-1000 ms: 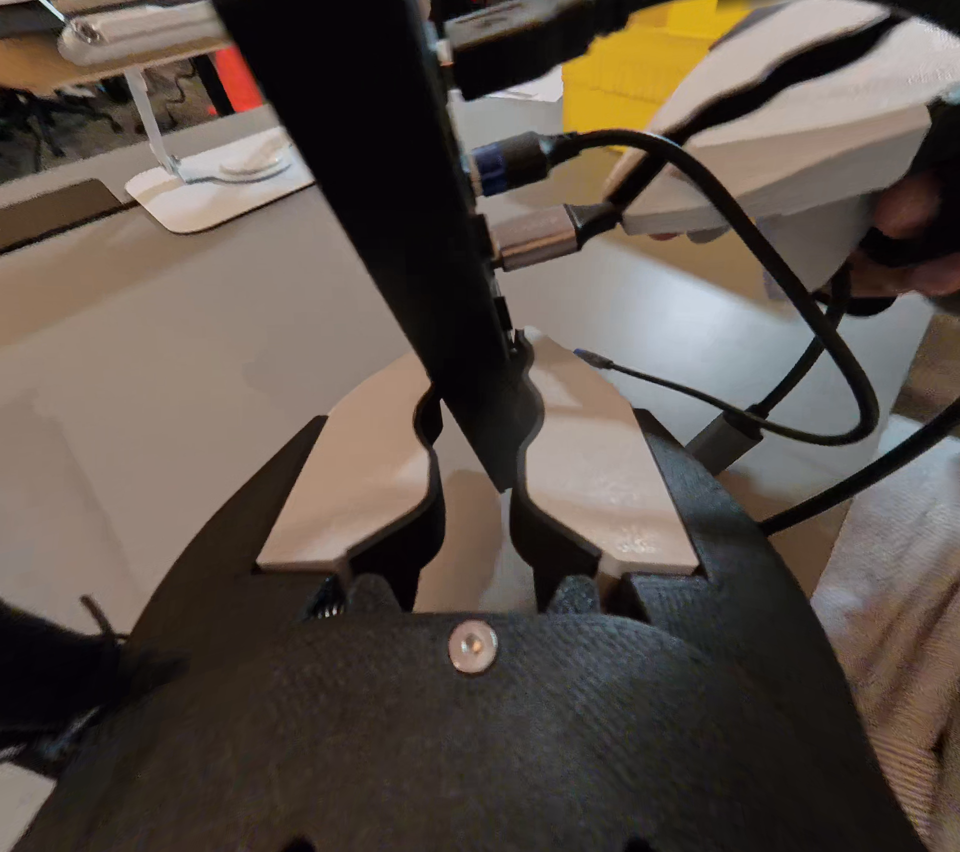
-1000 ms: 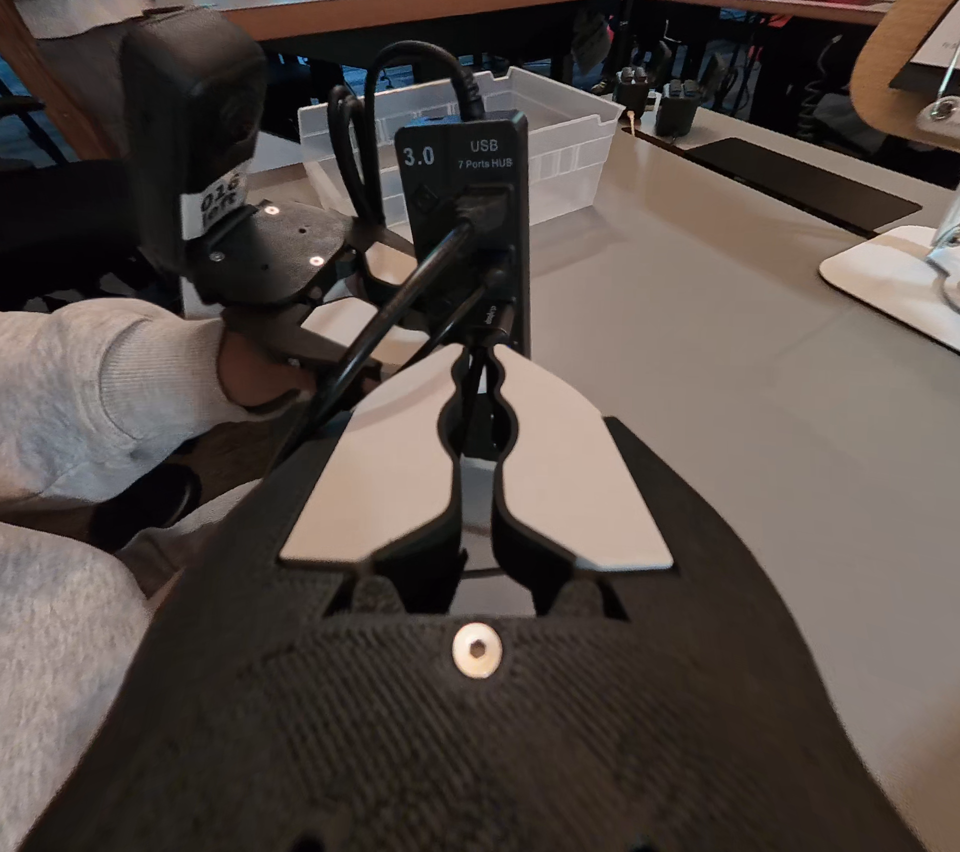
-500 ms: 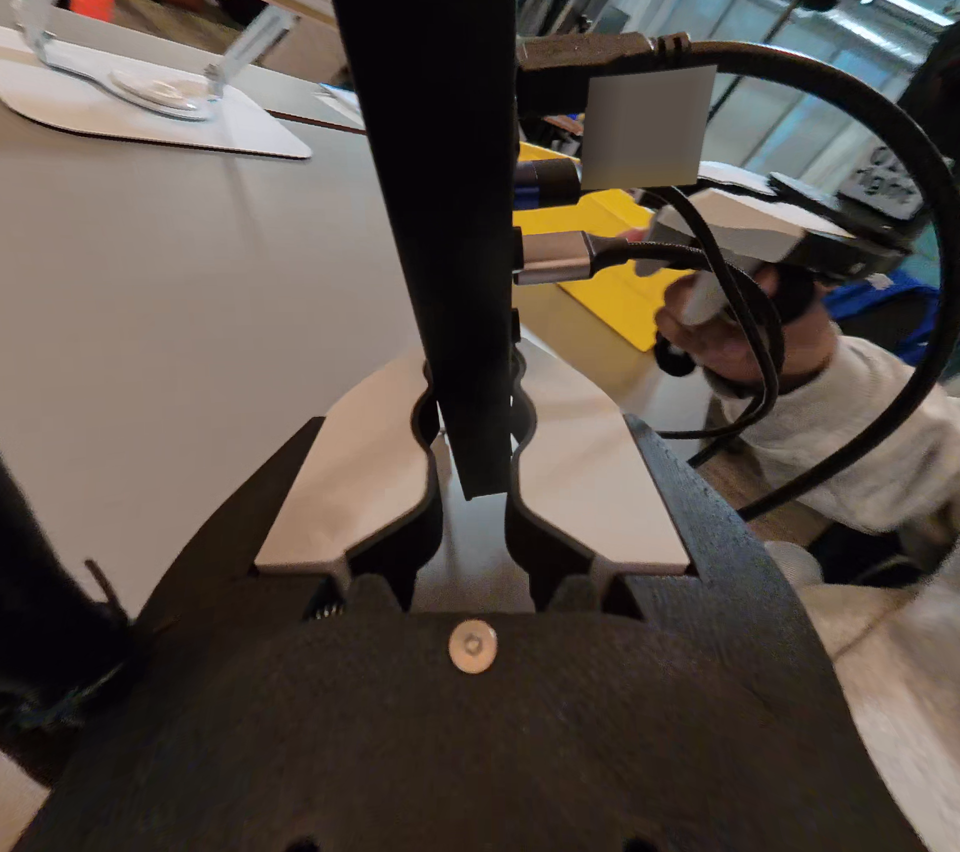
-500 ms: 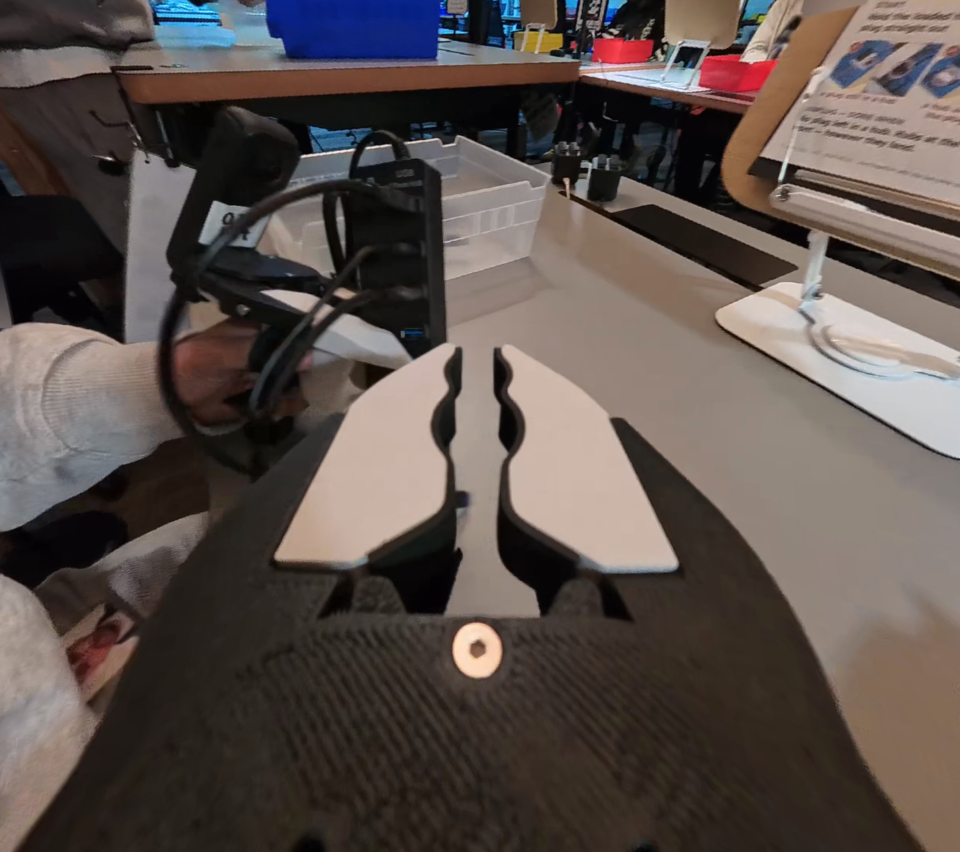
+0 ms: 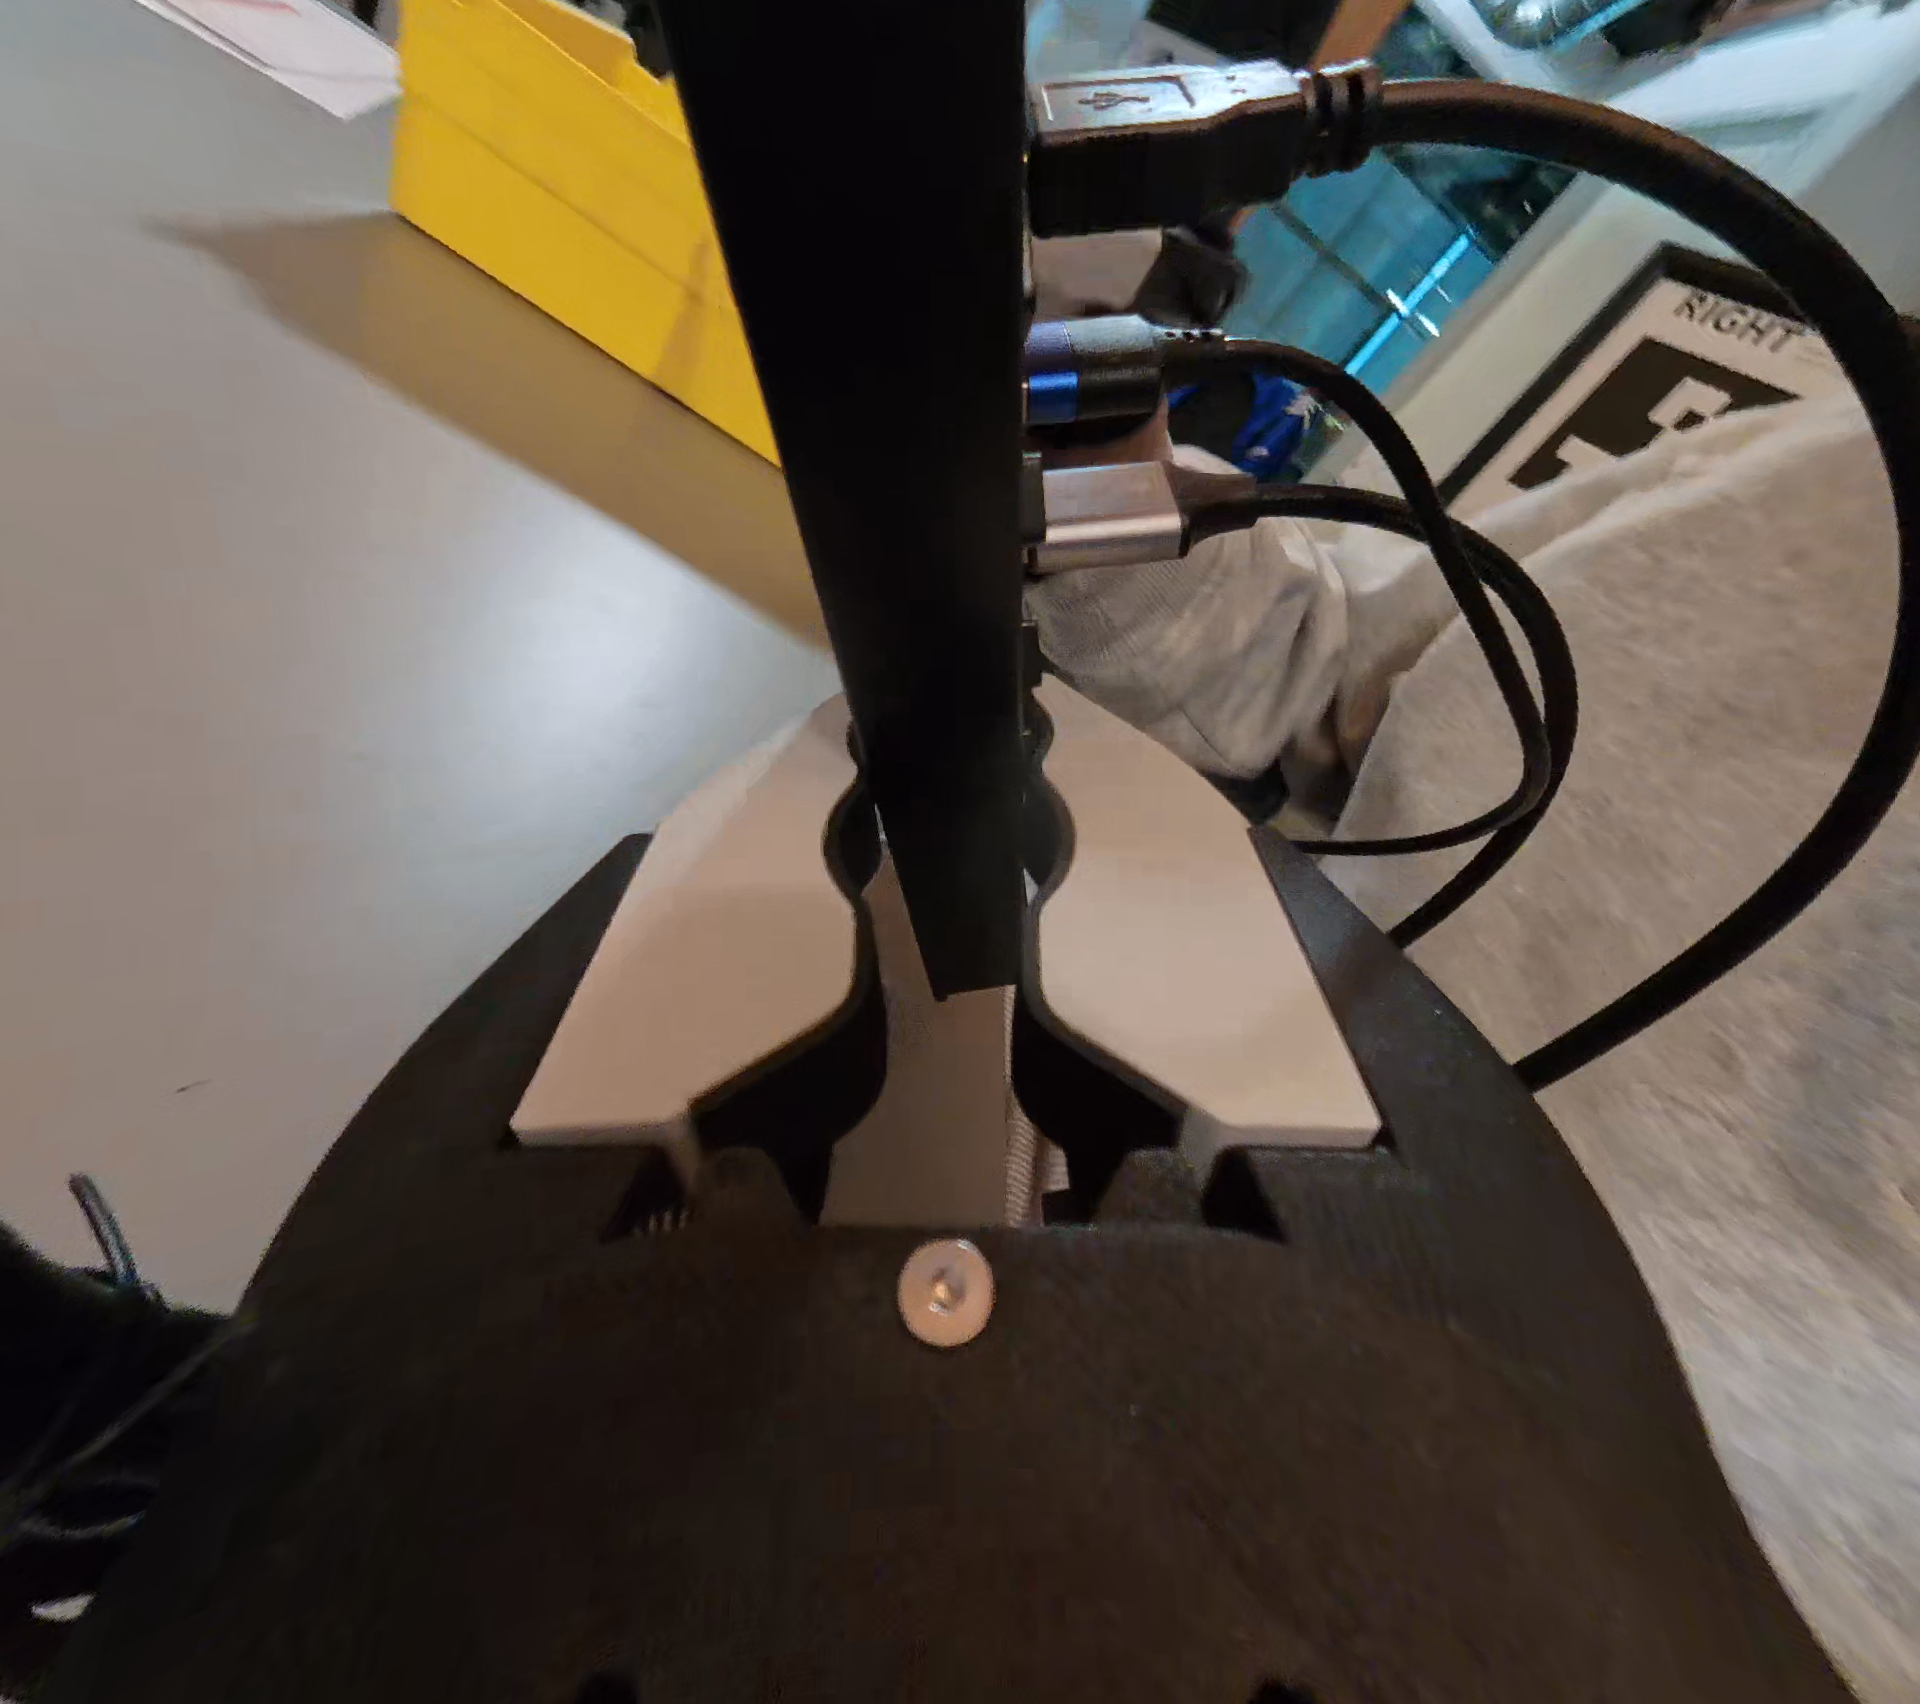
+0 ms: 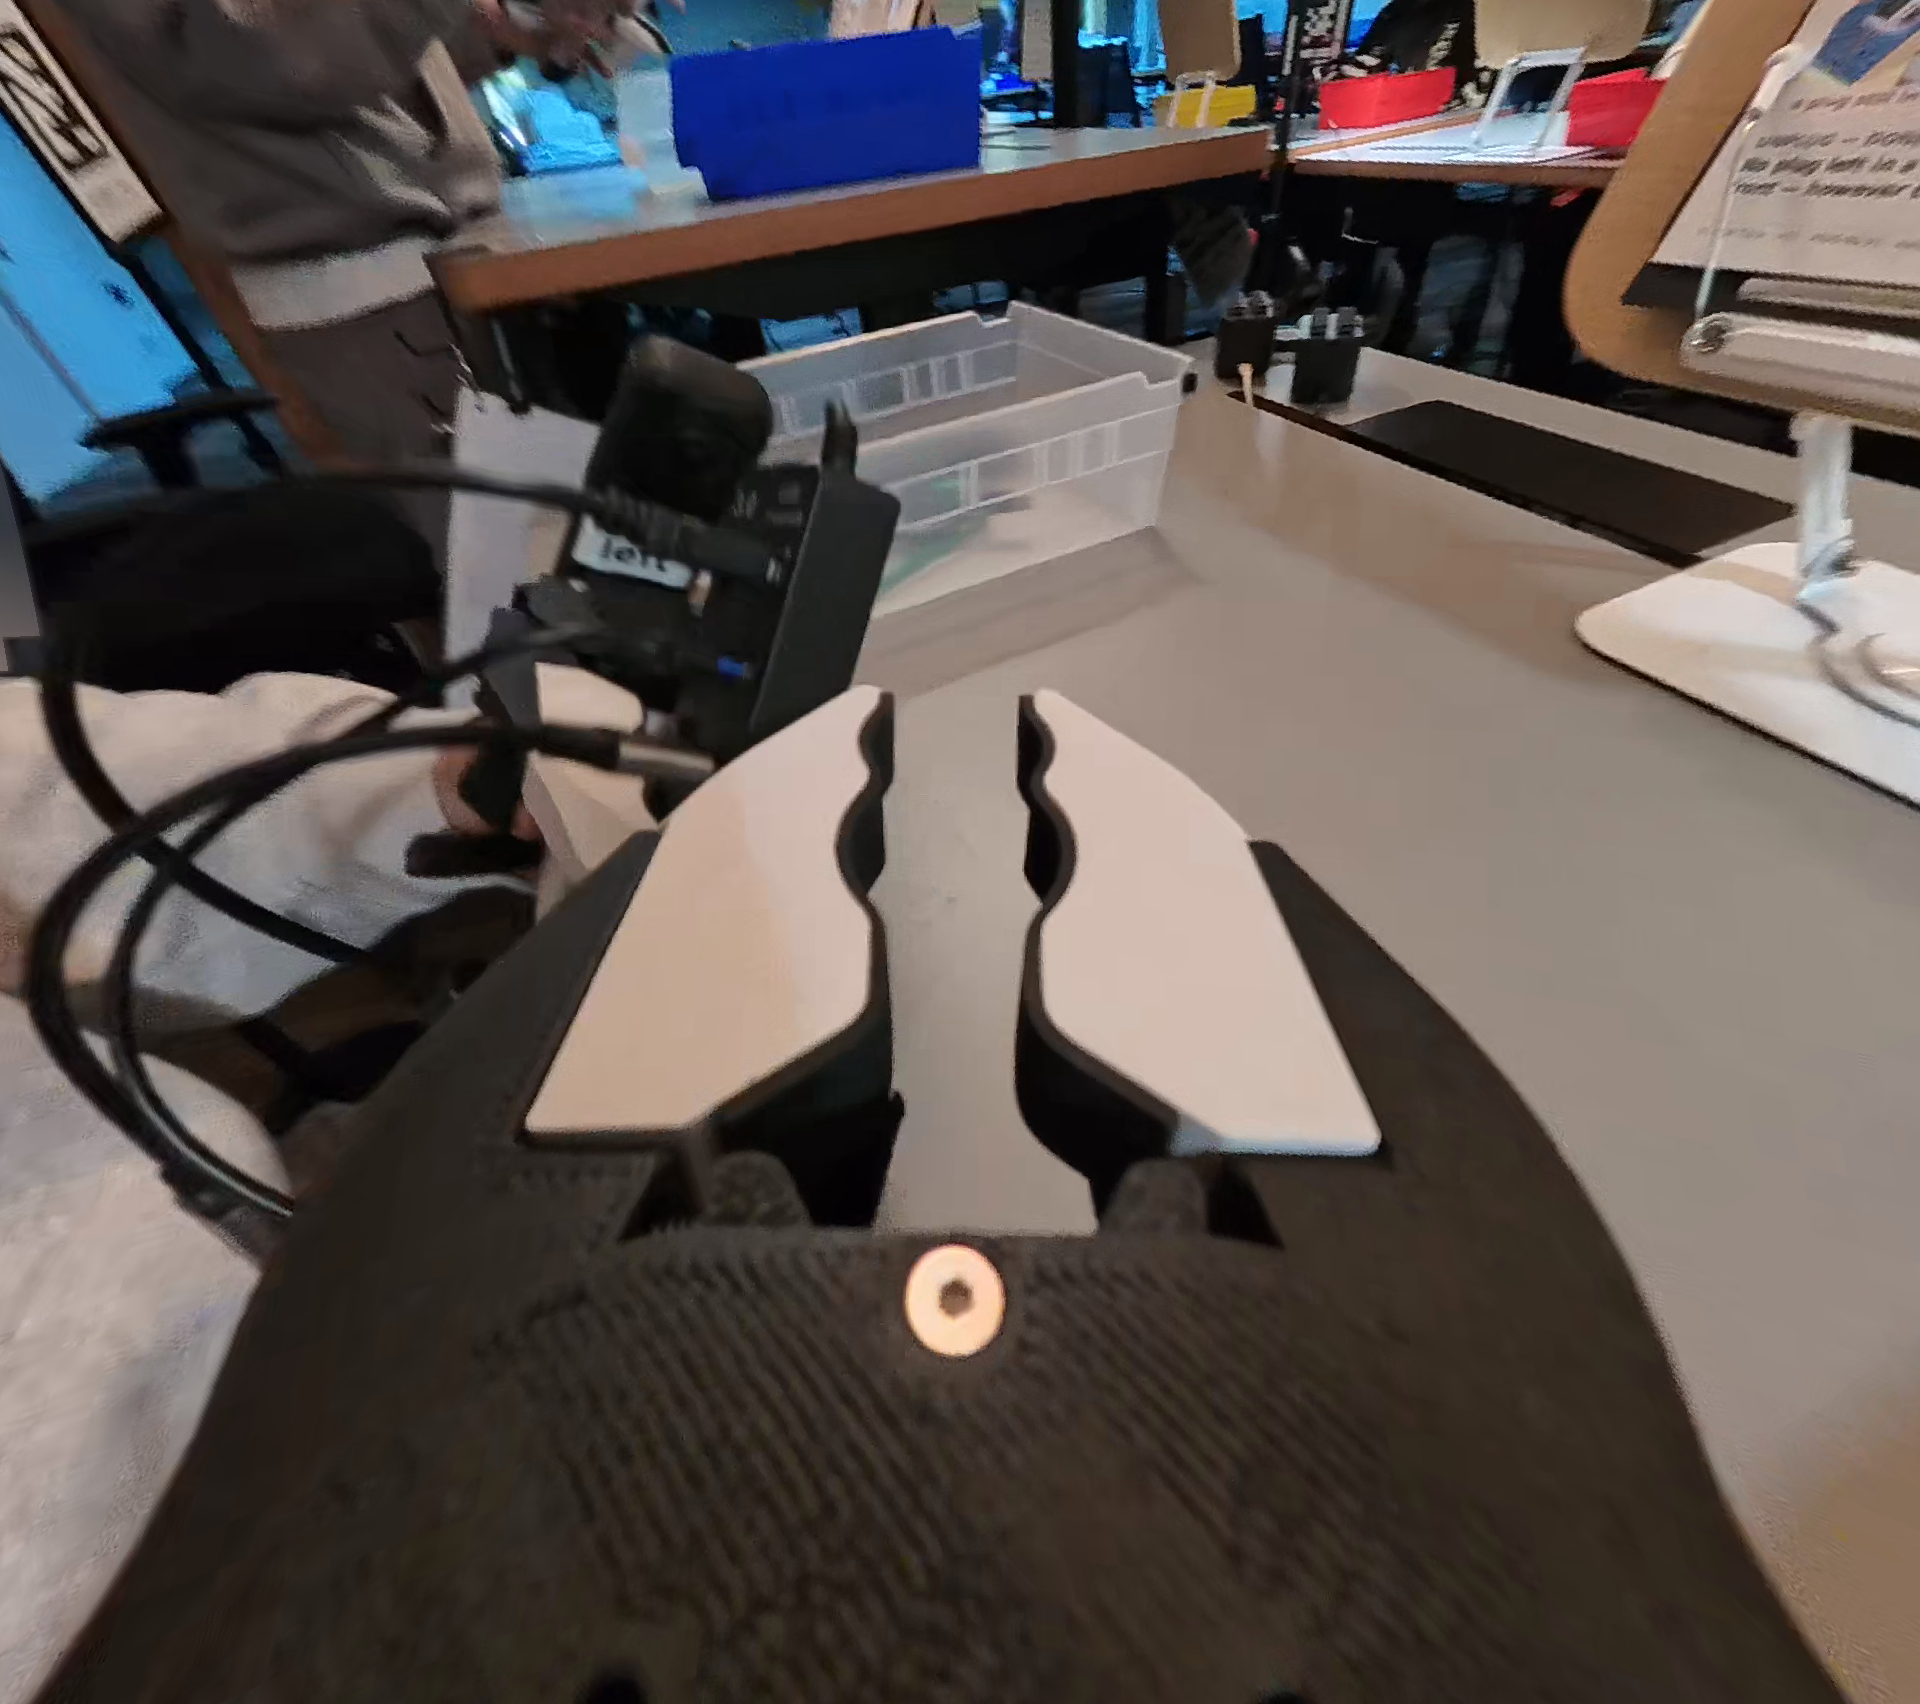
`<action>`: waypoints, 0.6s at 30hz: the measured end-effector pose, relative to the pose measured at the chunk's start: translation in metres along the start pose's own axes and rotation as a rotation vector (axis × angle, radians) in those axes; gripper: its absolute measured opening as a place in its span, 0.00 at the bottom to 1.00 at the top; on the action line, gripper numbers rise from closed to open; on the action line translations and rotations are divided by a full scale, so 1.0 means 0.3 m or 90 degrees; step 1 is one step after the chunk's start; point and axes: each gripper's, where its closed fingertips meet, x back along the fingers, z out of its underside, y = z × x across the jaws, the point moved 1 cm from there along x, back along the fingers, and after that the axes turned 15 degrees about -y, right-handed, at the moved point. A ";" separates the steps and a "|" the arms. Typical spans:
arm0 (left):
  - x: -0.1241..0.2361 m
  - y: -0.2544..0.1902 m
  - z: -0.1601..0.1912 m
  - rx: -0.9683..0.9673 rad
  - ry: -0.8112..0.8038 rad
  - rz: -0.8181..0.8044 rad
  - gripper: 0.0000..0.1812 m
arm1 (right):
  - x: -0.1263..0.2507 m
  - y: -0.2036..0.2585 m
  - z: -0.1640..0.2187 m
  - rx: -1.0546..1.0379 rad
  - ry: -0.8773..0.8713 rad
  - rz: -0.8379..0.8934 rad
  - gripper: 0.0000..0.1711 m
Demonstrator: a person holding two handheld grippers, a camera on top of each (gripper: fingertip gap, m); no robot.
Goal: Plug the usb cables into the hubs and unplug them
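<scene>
- Left wrist view: the left gripper (image 5: 940,833) has its jaws clamped on the lower end of the black hub (image 5: 852,366), which stands upright above the tabletop (image 5: 312,667); three plugs sit in its right face, a black plug (image 5: 1164,148) on top, a blue-collared plug (image 5: 1091,387) in the middle, a silver plug (image 5: 1112,516) lowest; their cables loop down to the right
- To do the unplugging well, I judge the hub must be held rigid and each plug pulled straight out along its port axis, gripped on the plug body, not the cable
- A yellow bin (image 5: 551,220) stands behind the hub; its contents are hidden
- Right wrist view: the right gripper (image 6: 951,719) has its jaws narrowly parted and empty, well apart from the hub (image 6: 821,605) at left; it should align with one plug before closing
- A clear bin (image 6: 987,428) on the tabletop looks empty; a blue bin (image 6: 831,111) on a farther table hides its contents
</scene>
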 end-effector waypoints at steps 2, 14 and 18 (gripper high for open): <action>-0.009 -0.011 0.028 -0.004 0.031 0.011 0.13 | 0.003 0.008 -0.020 -0.045 -0.018 -0.019 0.15; -0.020 -0.001 0.072 -0.050 0.083 -0.013 0.13 | -0.022 0.112 0.049 -0.317 0.061 -0.127 0.16; -0.023 -0.011 0.070 -0.045 0.076 -0.001 0.13 | -0.016 0.141 0.083 -0.388 0.100 -0.175 0.18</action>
